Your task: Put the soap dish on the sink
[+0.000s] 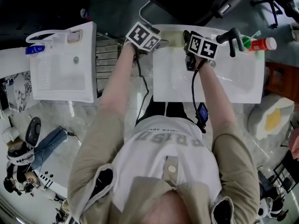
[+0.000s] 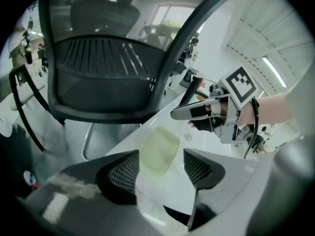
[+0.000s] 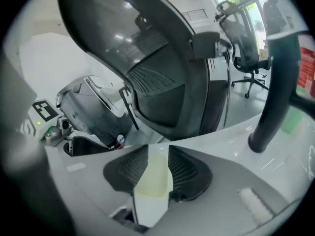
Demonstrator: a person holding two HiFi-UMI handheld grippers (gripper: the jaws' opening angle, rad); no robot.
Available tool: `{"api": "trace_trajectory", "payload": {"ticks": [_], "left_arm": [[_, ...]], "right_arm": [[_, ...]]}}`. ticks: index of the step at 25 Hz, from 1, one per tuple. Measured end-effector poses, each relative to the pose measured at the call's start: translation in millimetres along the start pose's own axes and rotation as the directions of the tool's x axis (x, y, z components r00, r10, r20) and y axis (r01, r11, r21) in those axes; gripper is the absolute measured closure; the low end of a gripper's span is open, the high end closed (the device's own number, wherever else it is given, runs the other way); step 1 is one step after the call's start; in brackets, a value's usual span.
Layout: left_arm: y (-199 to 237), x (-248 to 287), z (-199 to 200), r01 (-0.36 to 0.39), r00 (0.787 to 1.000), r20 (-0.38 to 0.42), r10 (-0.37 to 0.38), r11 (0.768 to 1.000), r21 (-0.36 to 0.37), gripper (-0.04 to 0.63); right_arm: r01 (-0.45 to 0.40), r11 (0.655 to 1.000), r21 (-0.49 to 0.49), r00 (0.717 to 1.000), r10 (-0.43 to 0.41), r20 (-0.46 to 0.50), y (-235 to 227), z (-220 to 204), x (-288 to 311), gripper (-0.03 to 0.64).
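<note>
The soap dish (image 1: pixel 172 38) is a pale yellow-green translucent tray lying flat on the back rim of the white sink (image 1: pixel 224 85). My left gripper (image 1: pixel 155 41) hovers just left of it and my right gripper (image 1: pixel 190 40) just right of it. In the left gripper view the jaws of the left gripper (image 2: pixel 161 154) stand wide open, with the dish (image 2: pixel 158 149) beyond the gap and untouched. The right gripper's fingers (image 2: pixel 194 111) hang above the rim, clear of the dish. In the right gripper view the right gripper (image 3: pixel 157 151) is open, and the dish (image 3: pixel 153 181) shows through its gap.
A black faucet (image 1: pixel 231 35) (image 3: pixel 275 97) rises at the sink's back right, beside a red and green bottle (image 1: pixel 259 44). A second white sink (image 1: pixel 60 64) stands to the left. A black office chair (image 2: pixel 103 73) (image 3: pixel 162 82) is right behind the sink.
</note>
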State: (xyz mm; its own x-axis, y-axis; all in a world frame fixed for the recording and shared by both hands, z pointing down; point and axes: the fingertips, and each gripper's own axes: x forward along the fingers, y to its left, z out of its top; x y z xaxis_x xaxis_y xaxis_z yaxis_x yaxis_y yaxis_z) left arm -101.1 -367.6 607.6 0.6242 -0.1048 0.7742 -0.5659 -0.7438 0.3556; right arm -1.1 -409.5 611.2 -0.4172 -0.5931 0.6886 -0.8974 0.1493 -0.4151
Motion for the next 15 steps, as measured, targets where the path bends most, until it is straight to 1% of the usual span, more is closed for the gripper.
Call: {"api": "trace_trajectory", "payload": {"ticks": [2,3,4,5,6,8,10,12,15], "left_arm": [[-1,-14,9,-0.049,0.996,0.070,0.049,0.999,-0.001,0.299],[0,-21,14,-0.084,0.990,0.112,0.083,0.996,-0.002,0.299],[0,-29,20,-0.126,0.979,0.162,0.124,0.992,-0.002,0.299],[-1,-39,28,-0.172,0.961,0.221,0.169,0.985,-0.006,0.299],[-3,-50,36,-0.217,0.935,0.282,0.213,0.976,-0.016,0.299],[-11,-72,50,-0.293,0.872,0.396,0.287,0.955,-0.047,0.299],[-24,-94,60,-0.344,0.805,0.487,0.339,0.935,-0.083,0.299],[-41,-115,67,-0.383,0.735,0.563,0.378,0.917,-0.116,0.299],[-70,-145,77,-0.443,0.622,0.660,0.422,0.884,-0.147,0.299]], "right_arm": [[-0.028,0.999,-0.033,0.997,0.030,0.074,10,15,-15,0.486],[-0.041,0.998,-0.057,0.993,0.047,0.112,15,22,-24,0.483],[-0.051,0.995,-0.088,0.987,0.064,0.149,21,29,-33,0.482],[-0.057,0.991,-0.122,0.980,0.079,0.184,27,35,-43,0.482],[-0.057,0.986,-0.159,0.971,0.091,0.219,32,41,-54,0.480],[-0.043,0.973,-0.229,0.950,0.111,0.293,43,53,-78,0.472],[-0.016,0.956,-0.293,0.920,0.128,0.369,56,63,-104,0.460],[0.020,0.937,-0.349,0.884,0.146,0.443,68,71,-130,0.440],[0.074,0.907,-0.415,0.828,0.176,0.533,86,78,-168,0.433]]}}
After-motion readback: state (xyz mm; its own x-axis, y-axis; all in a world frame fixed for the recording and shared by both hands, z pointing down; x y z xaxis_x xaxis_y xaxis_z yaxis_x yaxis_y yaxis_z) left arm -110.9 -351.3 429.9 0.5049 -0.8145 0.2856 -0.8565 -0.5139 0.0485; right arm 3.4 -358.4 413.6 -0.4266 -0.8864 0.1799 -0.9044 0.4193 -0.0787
